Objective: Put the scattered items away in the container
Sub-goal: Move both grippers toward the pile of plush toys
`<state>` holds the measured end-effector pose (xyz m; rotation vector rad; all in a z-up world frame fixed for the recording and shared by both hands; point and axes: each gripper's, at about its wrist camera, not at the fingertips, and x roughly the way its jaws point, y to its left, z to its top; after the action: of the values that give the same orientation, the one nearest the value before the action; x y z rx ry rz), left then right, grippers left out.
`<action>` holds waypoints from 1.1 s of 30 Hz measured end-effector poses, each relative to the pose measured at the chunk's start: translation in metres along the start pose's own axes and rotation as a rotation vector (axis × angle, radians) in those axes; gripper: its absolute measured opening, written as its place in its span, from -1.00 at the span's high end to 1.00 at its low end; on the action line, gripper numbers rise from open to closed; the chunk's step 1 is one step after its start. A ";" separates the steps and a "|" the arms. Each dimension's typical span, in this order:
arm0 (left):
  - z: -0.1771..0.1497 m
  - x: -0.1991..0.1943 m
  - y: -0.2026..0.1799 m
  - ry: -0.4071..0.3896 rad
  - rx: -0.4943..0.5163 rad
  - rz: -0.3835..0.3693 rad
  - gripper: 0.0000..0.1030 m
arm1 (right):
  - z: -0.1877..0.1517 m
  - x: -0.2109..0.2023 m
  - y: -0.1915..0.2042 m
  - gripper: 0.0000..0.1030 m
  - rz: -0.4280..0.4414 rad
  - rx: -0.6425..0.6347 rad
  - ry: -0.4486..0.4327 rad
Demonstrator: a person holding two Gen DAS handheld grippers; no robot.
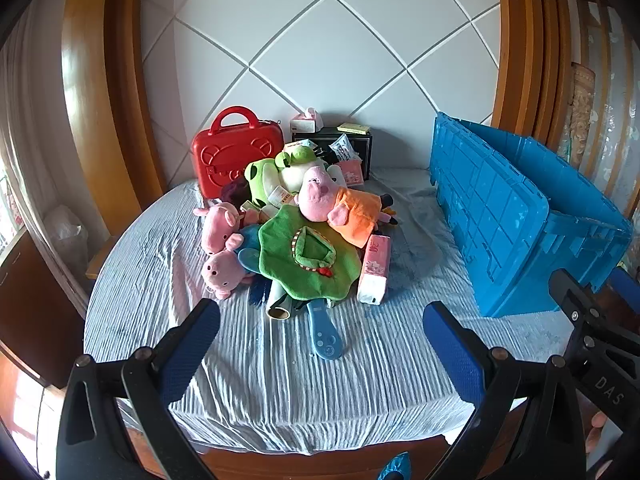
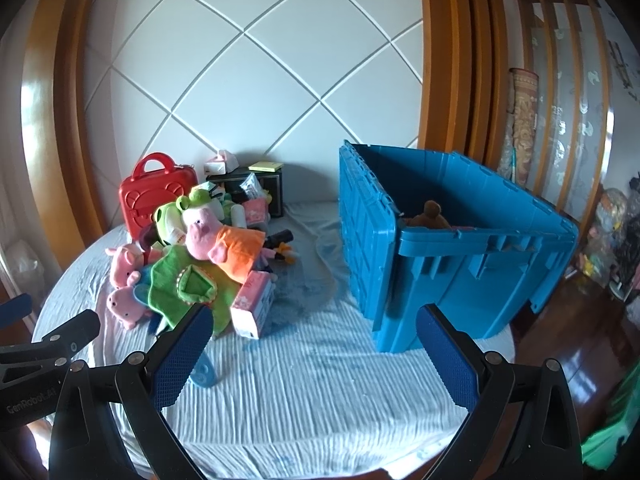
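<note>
So both grippers are hanging back over the near edge of the bed (image 1: 280, 380), angled down a bit, and both sets of jaws are spread as wide as they go with nothing between them. The left gripper (image 1: 320, 344) is lined up almost dead on the toy pile (image 1: 296, 232), which sits straight ahead in the middle of the bed, with the blue brush (image 1: 325, 334) poking out of the heap's near edge, its long axis running roughly toward the jaws, handle end closest. The pink tissue pack (image 1: 374, 270) lies on the pile's right flank, its length also running near-to-far. The right gripper (image 2: 312, 356) sees the pile off to its left and the blue crate (image 2: 460, 264) ahead and to the right, lid flap up, a brown plush (image 2: 430, 216) already inside. My read: the left one is better placed for grabbing from the heap, while the right is closer to the crate, so anything picked has to travel rightward across the bed. The brush looks like the easiest first grab.
</note>
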<state>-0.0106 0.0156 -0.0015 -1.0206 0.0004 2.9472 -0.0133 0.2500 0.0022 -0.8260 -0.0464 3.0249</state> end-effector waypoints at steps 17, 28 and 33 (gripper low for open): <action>-0.004 0.090 0.052 0.042 -0.176 0.077 -1.00 | -0.001 0.085 0.024 -0.99 0.121 -0.075 0.019; -0.019 0.233 0.069 0.329 -0.237 0.192 -1.00 | -0.018 0.252 0.058 -0.99 0.330 -0.129 0.275; -0.017 0.259 0.068 0.369 -0.239 0.210 -1.00 | -0.019 0.293 0.064 -0.99 0.371 -0.125 0.351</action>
<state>-0.2051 -0.0470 -0.1752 -1.6807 -0.2587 2.9370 -0.2558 0.1909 -0.1650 -1.5219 -0.0895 3.1719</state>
